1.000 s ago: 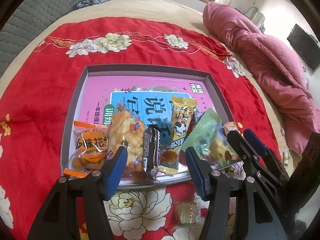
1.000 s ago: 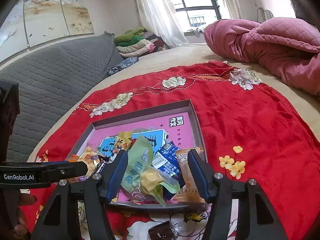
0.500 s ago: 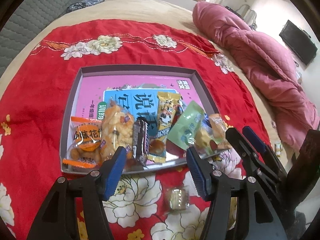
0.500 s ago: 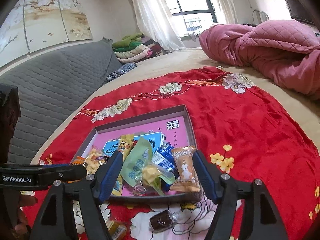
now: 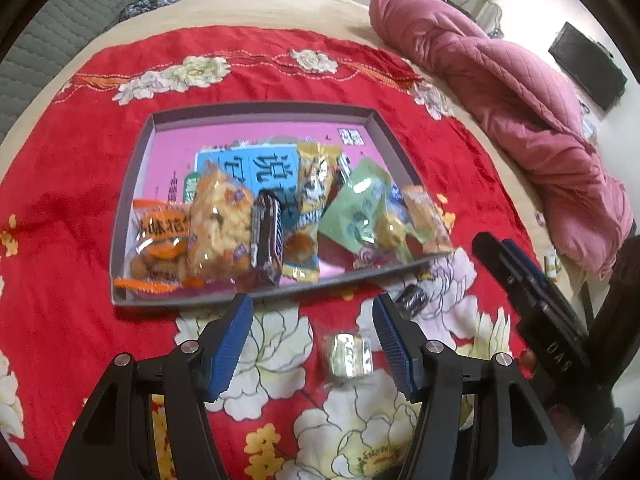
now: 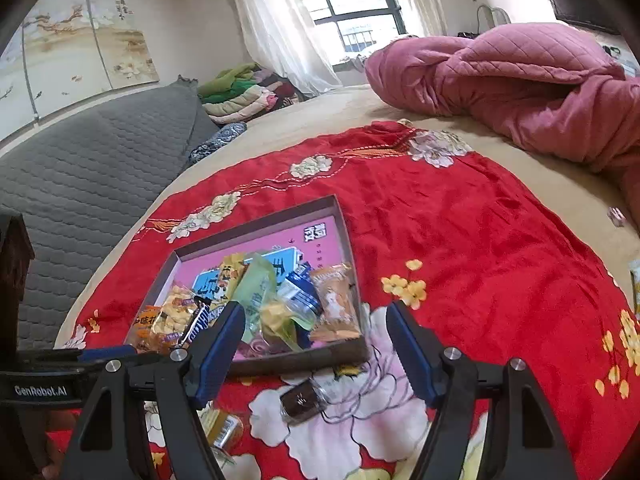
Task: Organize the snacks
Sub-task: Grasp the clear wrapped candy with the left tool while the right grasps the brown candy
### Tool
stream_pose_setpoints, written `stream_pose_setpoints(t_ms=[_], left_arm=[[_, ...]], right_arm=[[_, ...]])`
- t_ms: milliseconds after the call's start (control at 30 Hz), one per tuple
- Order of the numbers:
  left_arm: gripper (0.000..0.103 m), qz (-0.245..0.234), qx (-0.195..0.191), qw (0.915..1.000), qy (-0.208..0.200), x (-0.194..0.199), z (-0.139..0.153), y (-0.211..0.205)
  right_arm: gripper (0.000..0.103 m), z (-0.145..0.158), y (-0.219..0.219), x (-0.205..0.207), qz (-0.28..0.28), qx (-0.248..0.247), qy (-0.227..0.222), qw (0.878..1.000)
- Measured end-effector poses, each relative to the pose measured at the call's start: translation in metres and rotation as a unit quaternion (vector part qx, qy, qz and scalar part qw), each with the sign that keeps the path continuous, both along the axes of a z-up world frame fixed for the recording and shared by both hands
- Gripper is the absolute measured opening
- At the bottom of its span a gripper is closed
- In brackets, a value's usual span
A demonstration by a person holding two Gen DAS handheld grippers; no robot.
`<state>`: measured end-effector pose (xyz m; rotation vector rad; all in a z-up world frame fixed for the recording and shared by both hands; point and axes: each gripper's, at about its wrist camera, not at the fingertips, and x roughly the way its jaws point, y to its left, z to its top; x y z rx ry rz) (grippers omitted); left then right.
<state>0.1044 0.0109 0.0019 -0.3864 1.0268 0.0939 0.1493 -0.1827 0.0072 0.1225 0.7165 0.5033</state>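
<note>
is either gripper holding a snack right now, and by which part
Nothing is held: the left gripper and the right gripper are both open and empty.

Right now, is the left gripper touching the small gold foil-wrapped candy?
Apart. The left wrist view shows red cloth between the gold foil-wrapped candy and both open jaws of the left gripper.

**Where everything's sitting right now**

The tray (image 5: 256, 299) is lying mid-cloth (image 5: 80, 208), snacks bunching along its 6 o'clock edge: cracker bag (image 5: 219, 224) sitting at 9 o'clock of the chocolate bar (image 5: 267, 237), pouch (image 5: 356, 208) at its 3 o'clock. Two loose candies are sitting outside on the cloth, at 6 o'clock of the tray: foil candy (image 5: 349, 354), dark candy (image 5: 412, 299) just at its 1 o'clock. The quilt (image 5: 520, 92) is piling at 2 o'clock.
</note>
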Motion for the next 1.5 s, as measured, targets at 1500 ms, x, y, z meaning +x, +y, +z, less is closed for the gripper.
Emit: stream_pose_setpoints(t_ms=[1500], left_arm=[[0.064, -0.032, -0.046, 0.9944, 0.089, 0.005, -0.061, -0.029]], right_arm=[[0.072, -0.057, 0.025, -0.014, 0.093, -0.177, 0.074, 0.977]])
